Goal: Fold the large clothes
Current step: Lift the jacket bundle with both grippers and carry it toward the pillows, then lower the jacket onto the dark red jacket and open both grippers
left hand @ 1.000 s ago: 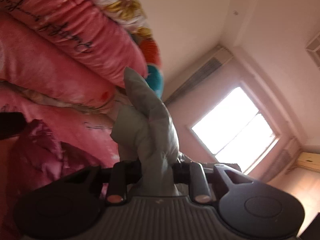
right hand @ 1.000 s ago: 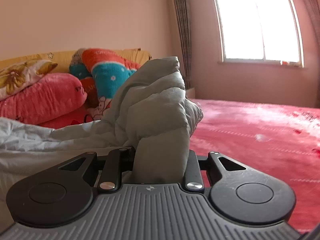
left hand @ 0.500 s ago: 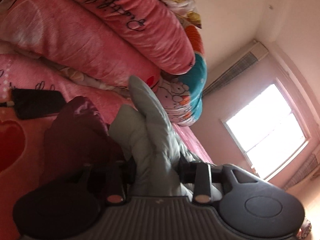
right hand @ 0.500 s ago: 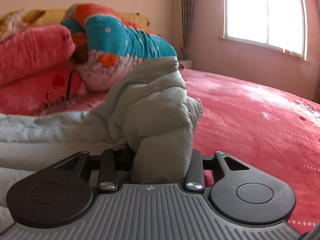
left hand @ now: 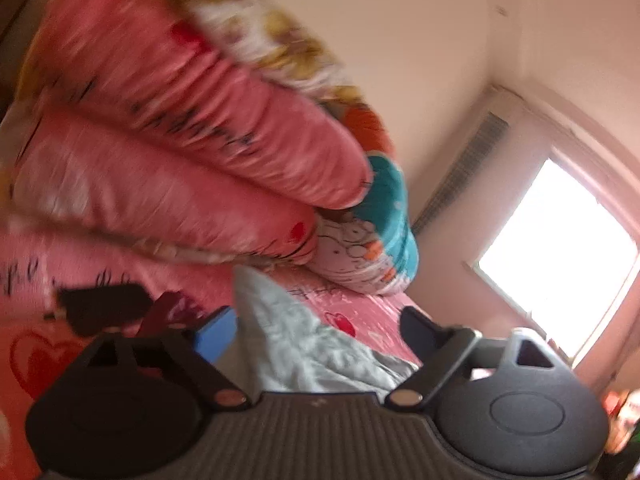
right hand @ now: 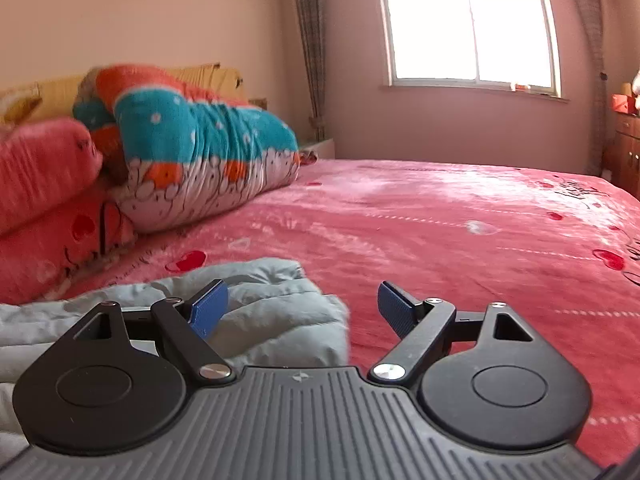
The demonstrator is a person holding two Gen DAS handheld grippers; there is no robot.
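On the bed (right hand: 460, 216), spread with a pink heart-print cover, lies the grey padded garment (right hand: 272, 308), its puffy folded edge resting flat on the cover in the near left part of the right wrist view. The right gripper (right hand: 304, 308) hovers just above it; its jaws have just been opening and now stand wide apart, the left blue pad over the cloth, the right one over bare cover, neither pressing on anything. In the blurred, tilted left wrist view the left gripper (left hand: 316, 328) shows the same: its jaws have just been opening and stand spread wide, with the grey garment (left hand: 304, 344) lying loose between them and not pinched. Beyond it a dark flat object (left hand: 100, 306), too blurred to name, lies on the cover. Rolled pink quilts (left hand: 192, 152) are stacked at the head of the bed, and a teal and orange quilt (right hand: 200, 148) lies beside them. A bright window (right hand: 468, 20) fills the far wall.
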